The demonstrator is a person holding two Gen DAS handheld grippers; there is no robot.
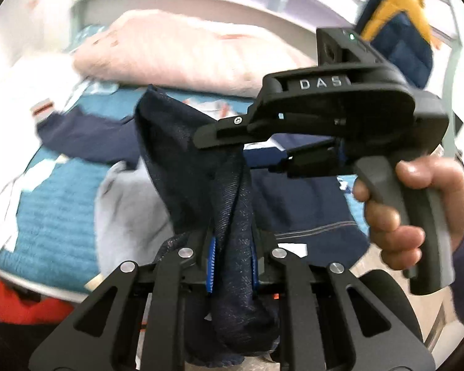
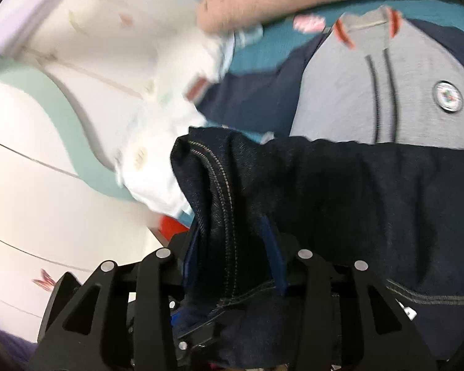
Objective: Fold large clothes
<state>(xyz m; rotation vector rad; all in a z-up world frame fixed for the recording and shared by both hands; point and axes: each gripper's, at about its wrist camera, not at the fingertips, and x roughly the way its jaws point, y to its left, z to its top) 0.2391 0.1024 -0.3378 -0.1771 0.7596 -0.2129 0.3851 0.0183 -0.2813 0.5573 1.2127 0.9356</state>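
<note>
Dark navy denim jeans (image 1: 201, 160) hang bunched in the air above the bed. My left gripper (image 1: 232, 262) is shut on a thick fold of the denim between its blue pads. My right gripper (image 1: 229, 142) shows side-on in the left wrist view, held by a hand (image 1: 399, 216), its fingers closed on the same denim higher up. In the right wrist view the right gripper (image 2: 232, 259) is shut on the stitched seam of the jeans (image 2: 324, 191), which spread to the right.
A grey and navy sweatshirt (image 2: 355, 92) lies flat on the teal bedspread (image 1: 52, 216). A pink pillow (image 1: 182, 52) lies behind it and white cloth (image 2: 157, 142) lies at the left. A blue and yellow garment (image 1: 399, 37) hangs at the far right.
</note>
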